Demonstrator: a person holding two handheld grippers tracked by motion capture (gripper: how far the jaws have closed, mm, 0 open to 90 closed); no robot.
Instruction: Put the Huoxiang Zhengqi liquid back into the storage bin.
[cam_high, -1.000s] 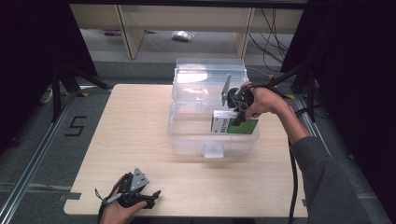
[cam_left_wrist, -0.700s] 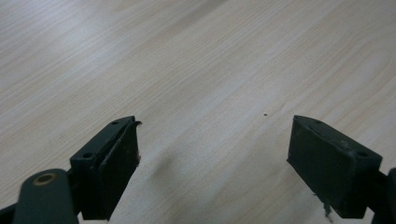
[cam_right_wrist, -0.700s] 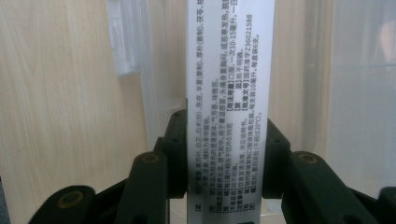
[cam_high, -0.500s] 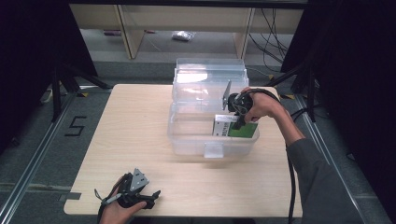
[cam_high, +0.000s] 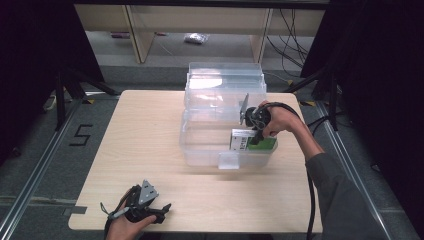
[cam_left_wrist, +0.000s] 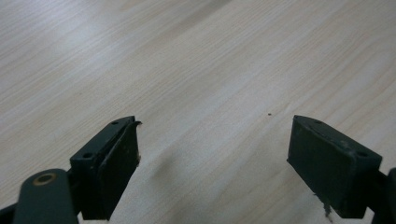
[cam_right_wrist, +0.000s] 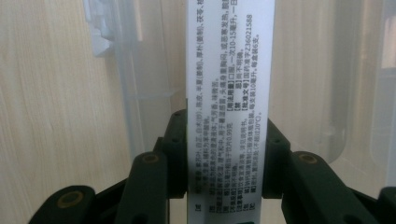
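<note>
The right hand-held gripper (cam_high: 253, 131) holds a box (cam_high: 252, 140) low inside the bin (cam_high: 200, 150), a clear plastic tub with its lid hinged open behind it, standing on the tabletop (cam_high: 140, 135). The box sits at the bin's right end, close to the front wall; whether it already rests on the floor of the bin cannot be told from the high view. In the right gripper view the jaws press on the two broad faces of the box (cam_right_wrist: 227, 93), and its narrow white side, printed with small text, runs straight up between them.

The box looks like a thin card carton, green and white, probably a medicine pack. It is likely light and fairly stiff along its edges, but the broad faces would dent under a hard squeeze. The printed card seems smooth, so a light grip could let it slide. Holding it across the thin dimension, near one end as now, seems sound: the jaws span it easily and the long body hangs clear.

The left hand-held gripper (cam_high: 145, 207) rests at the near left edge of the tabletop, well apart from the bin. Its jaws stand wide with nothing between them, only bare wood (cam_left_wrist: 196, 93) beneath.
</note>
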